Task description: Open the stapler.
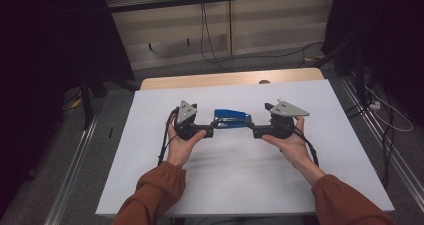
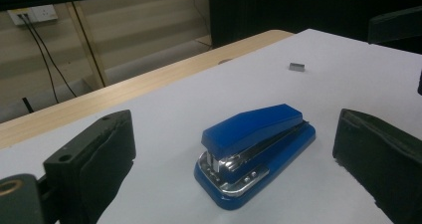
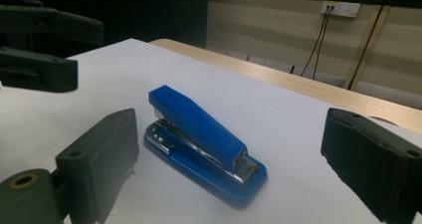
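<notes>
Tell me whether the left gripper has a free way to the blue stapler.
Probably yes. The left gripper points at the blue stapler with jaws open, and only bare white table lies between them.

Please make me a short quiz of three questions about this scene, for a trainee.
1. True or false: the left gripper is shut on the stapler.
2. What colour is the stapler?
3. What lies on the sheet beyond the stapler in the left gripper view: A a pen, B a small grey block, C a cup?

Key: 1 false, both it and the right gripper are open with the stapler between them; 2 blue; 3 B.
</notes>
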A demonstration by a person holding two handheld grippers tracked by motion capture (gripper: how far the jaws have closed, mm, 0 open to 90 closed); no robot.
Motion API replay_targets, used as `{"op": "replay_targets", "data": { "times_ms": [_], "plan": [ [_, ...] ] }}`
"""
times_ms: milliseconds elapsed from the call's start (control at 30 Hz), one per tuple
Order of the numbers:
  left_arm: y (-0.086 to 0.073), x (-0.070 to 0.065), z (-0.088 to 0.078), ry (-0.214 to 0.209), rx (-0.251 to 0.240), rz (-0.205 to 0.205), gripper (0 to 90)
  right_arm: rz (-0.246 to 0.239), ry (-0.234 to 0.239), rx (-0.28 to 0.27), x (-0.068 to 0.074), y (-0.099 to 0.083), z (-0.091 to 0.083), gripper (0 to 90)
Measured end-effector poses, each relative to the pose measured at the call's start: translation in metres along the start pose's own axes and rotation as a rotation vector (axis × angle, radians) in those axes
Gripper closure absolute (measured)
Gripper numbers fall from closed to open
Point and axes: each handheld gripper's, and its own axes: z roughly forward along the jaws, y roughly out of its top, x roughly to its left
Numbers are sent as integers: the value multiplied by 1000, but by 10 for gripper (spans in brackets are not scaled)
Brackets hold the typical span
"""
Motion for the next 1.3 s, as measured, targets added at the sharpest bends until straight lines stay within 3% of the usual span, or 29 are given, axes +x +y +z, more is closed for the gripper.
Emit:
{"op": "replay_targets", "data": {
  "times_ms": [100,400,500,667,867,1133,1300],
  "plan": [
    [3,2,3,1,1,3,50,21,17,6,1,2,4,84],
    [2,7,24,27,17,26,45,-22,29,39,5,9,27,111],
    [-3,10,28,27,39,-7,45,-37,29,43,6,8,35,157],
    [-7,14,27,13,90,-21,36,-34,43,59,10,4,40,214],
    [-8,19,24,28,83,-45,37,-51,48,122,9,-1,42,379],
    [-10,20,26,52,110,-32,35,-81,89,163,10,-1,46,572],
    [-9,19,26,58,97,-28,35,-72,122,184,10,-2,48,803]
  ]
}}
